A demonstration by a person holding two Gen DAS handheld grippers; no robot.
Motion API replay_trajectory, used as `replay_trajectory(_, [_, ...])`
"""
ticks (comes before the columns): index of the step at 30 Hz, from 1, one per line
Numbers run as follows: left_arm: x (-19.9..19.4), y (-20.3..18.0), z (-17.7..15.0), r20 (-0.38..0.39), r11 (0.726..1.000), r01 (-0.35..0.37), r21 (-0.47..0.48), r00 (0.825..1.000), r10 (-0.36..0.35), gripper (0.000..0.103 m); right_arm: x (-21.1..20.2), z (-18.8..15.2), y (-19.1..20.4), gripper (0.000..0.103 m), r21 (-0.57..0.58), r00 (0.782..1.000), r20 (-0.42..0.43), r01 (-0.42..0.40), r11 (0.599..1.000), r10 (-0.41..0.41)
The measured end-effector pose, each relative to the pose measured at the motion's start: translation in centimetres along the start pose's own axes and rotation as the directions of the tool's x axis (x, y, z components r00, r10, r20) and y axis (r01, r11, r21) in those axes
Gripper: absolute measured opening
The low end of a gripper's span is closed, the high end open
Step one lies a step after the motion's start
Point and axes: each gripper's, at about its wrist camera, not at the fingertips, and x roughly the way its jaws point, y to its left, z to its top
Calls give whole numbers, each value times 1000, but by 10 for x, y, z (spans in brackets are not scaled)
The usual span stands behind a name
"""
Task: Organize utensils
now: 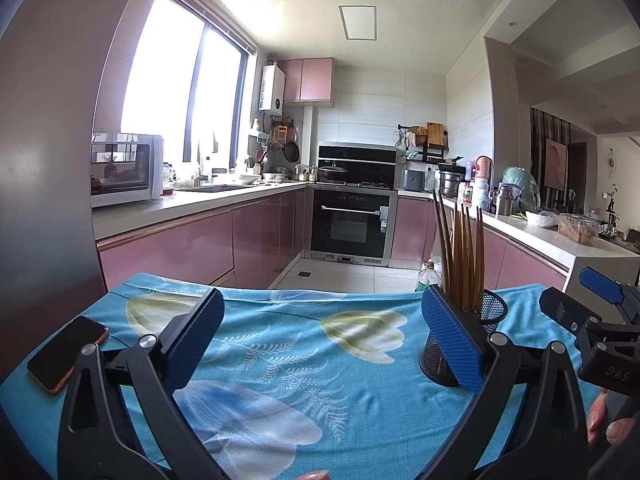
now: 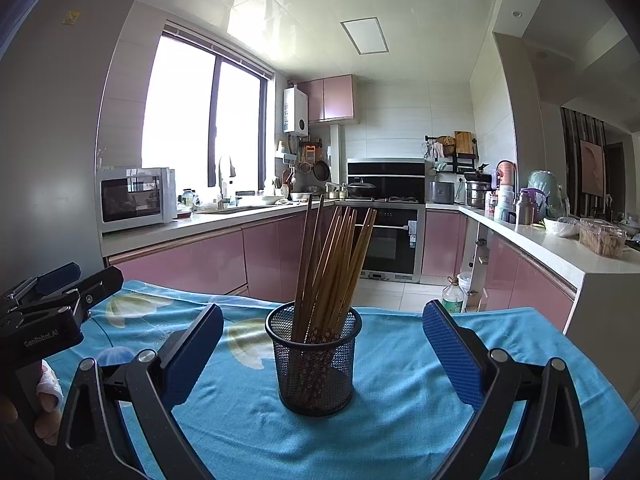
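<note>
A blue floral tablecloth (image 1: 304,344) covers the table. At 9 o'clock on it lies a dark phone (image 1: 66,354), flat, near the left edge. Beyond, at 10 o'clock, a white microwave (image 1: 126,168) sits on the pale counter (image 1: 192,202) over pink cabinets (image 1: 260,236). At 12 o'clock stands a black oven (image 1: 352,224). On the floor, at 1 o'clock, stands 1 plastic bottle (image 2: 453,295).

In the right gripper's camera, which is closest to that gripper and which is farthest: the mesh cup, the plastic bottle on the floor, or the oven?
1. mesh cup, on the blue cloth between the open fingers of the right gripper.
2. plastic bottle, on the floor beyond the table, right.
3. oven, at the kitchen's far end.
</note>
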Motion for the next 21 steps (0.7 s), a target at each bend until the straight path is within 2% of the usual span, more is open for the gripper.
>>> replay_trajectory(21, [0, 0, 1, -1, 1000, -2, -3, 1000, 2, 97, 2, -1, -1, 97, 0, 1000, 0, 2, 1000, -2])
